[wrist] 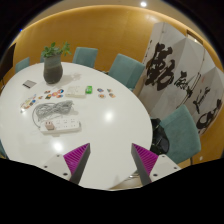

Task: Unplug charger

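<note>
**Above the white desk: fingers apart, power strip well ahead**

Above the near edge of a round white desk, the gripper hangs with nothing between its fingers. Both fingers show at the bottom of the gripper view, their magenta pads facing inward across a wide gap. Bare desk surface shows in that gap. No contact with any object.

Task object: a white power strip lies flat on the desk, beyond the fingers and ahead of the left one, well apart from it. A pale cable loops beside it on the far side. Whether a charger is seated in the strip cannot be told from this view.

Further back on the desk: a row of small items, among them a green piece and a few red and dark bits, too small to identify. A flat dark-and-white object sits beyond them. A dark vase with green leaves stands upright near the far rim.

Surroundings: teal chairs ring the desk on the far and right sides. Behind them stands a white folding screen with large black calligraphy. The wall behind is orange-yellow.
</note>
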A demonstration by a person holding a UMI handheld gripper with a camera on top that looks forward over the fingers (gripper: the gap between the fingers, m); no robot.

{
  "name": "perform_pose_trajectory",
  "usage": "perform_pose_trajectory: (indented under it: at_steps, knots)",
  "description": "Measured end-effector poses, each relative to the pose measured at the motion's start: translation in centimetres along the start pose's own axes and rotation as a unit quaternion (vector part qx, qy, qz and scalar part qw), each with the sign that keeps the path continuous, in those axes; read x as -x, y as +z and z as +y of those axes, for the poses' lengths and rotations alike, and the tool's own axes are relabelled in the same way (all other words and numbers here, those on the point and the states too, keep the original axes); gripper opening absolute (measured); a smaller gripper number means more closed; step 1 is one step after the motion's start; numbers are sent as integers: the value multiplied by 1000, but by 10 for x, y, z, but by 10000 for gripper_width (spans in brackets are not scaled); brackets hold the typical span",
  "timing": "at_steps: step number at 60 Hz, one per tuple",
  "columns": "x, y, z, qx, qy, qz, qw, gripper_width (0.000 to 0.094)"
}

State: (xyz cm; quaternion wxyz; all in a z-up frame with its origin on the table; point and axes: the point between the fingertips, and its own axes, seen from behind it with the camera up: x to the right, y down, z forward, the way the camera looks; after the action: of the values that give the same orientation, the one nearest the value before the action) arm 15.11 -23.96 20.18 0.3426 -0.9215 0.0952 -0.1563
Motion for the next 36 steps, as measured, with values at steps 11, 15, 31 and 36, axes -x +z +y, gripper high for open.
perform_pose_trajectory:
  at_steps: [11,15,31,36]
  knots:
    - [16,-7,15,-14,2,-25,1000,866]
    - [25,-8,9,-21,-8,-41,999,869]
    - [164,26,26,-79,-11,-179,981,876]
    - [211,46,14,-107,-13,-199,974,876]
